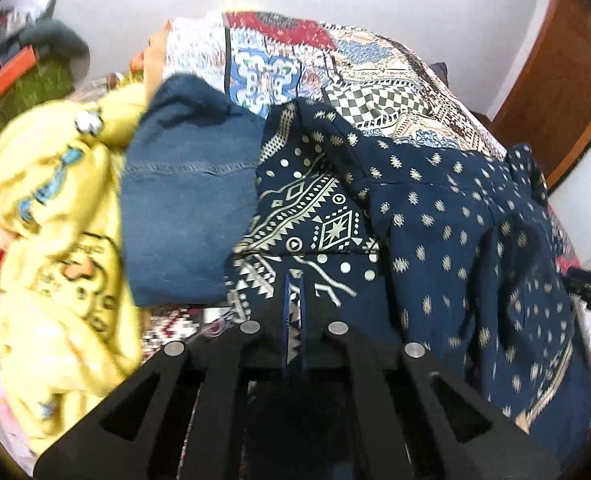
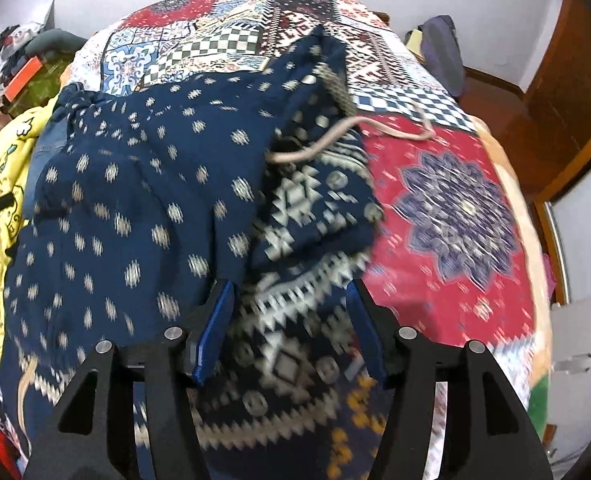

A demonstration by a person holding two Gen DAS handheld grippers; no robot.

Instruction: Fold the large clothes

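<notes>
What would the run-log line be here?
left hand-held gripper: shut on navy patterned garment | right hand-held gripper: open over it | bedspread beneath

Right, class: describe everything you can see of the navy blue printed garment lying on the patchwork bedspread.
The navy blue printed garment is thin, soft-looking cloth, crumpled and not yet folded. Most of it carries small cream motifs; a band has cream geometric diamonds and zigzags. A pale drawstring cord trails from it onto the patchwork bedspread beneath. The left gripper is shut on a pinch of its patterned edge; the right gripper stands open over it. A blue denim piece lies against it.
</notes>
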